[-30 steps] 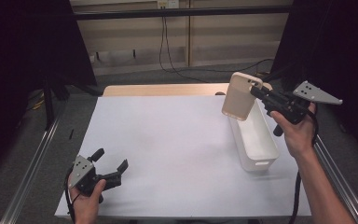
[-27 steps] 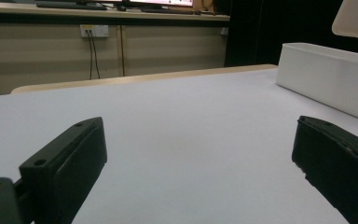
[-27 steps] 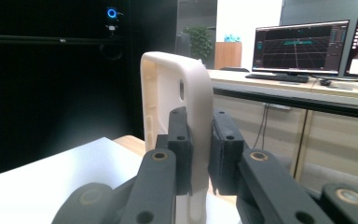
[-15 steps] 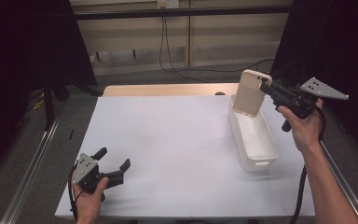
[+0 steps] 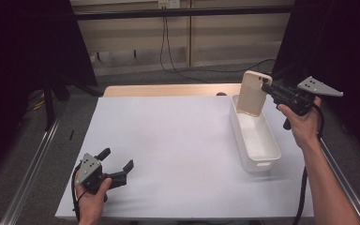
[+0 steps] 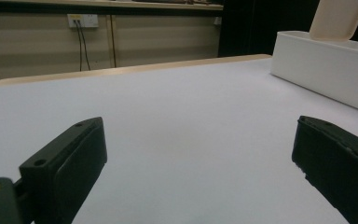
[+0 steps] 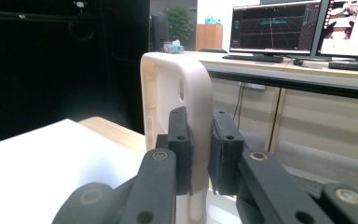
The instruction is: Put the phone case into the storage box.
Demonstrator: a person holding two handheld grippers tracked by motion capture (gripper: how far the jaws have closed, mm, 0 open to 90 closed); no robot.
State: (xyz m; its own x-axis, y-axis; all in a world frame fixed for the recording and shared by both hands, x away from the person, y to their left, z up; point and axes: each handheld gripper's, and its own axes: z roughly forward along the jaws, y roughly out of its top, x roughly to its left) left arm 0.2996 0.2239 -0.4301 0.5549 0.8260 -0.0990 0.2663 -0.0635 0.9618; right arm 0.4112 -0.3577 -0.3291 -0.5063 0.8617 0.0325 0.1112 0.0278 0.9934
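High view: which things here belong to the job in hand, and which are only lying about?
In the job:
- beige phone case
- right tongs, shut on it
- white bin below

Lying about:
- left tongs, open, resting on the table
- wall cables

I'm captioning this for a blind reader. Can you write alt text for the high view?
A right gripper holds a beige phone case upright over the far end of a white bin on a white table. The left gripper rests open near the table's front left.

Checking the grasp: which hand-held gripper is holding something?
The right hand-held gripper, shut on the beige phone case above the white bin; the left sits open.
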